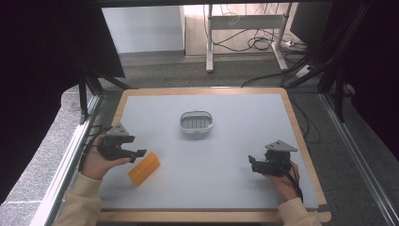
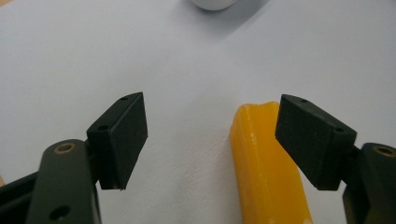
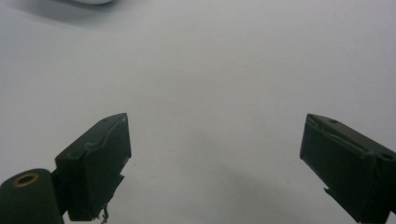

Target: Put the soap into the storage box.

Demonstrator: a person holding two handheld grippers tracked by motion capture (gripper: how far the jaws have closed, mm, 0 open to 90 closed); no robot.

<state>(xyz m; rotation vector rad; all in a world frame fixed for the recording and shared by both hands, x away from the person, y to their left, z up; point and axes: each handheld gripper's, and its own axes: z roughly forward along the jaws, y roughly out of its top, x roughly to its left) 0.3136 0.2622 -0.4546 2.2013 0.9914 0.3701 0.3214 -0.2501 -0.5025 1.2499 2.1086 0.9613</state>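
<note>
High view: 1 orange soap bar [image 1: 144,168], waxy and oblong, lying flat on the grey table [image 1: 235,155], long axis diagonal, just beside the left gripper [image 1: 137,155], jaws spread, bar partly under 1 pad. Right gripper [image 1: 252,163] well apart, also spread, empty. 1 oval white slotted dish [image 1: 196,122] beyond.

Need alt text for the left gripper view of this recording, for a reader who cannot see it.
The left gripper stands open just above a pale grey table, with a yellow bar of soap lying beside the inner face of one jaw, partly behind it. The rounded edge of a white soap dish peeks in at the top.
</note>
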